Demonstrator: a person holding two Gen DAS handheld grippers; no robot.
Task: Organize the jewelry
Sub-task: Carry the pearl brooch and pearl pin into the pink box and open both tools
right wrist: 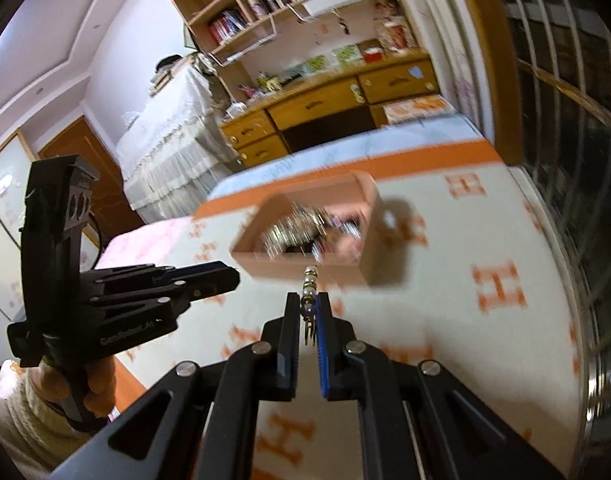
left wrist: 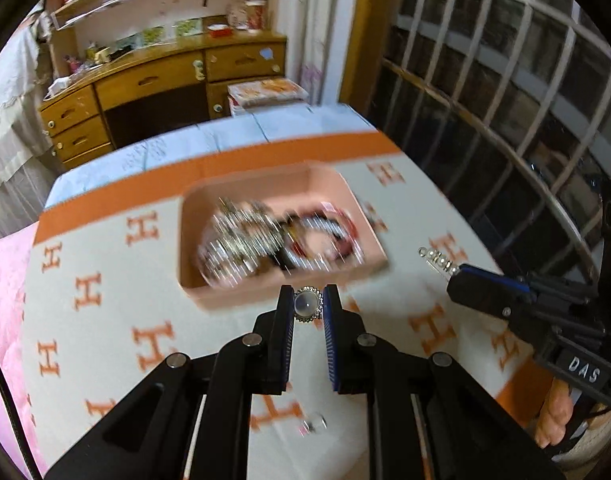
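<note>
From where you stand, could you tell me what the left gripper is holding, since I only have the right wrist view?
Observer: The left gripper is shut on a ring with a pale round stone.
Operator: Thank you. Is anything loose on the blanket near it?
Observer: Yes, a small silvery piece lies on the blanket below its fingers, too blurred to identify.
Operator: And where is the pink tray?
Observer: The pink tray sits just ahead of the ring.

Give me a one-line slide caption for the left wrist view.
Left gripper clamps a pale round-stone ring before the pink jewelry-filled tray on the orange-H blanket.
</note>
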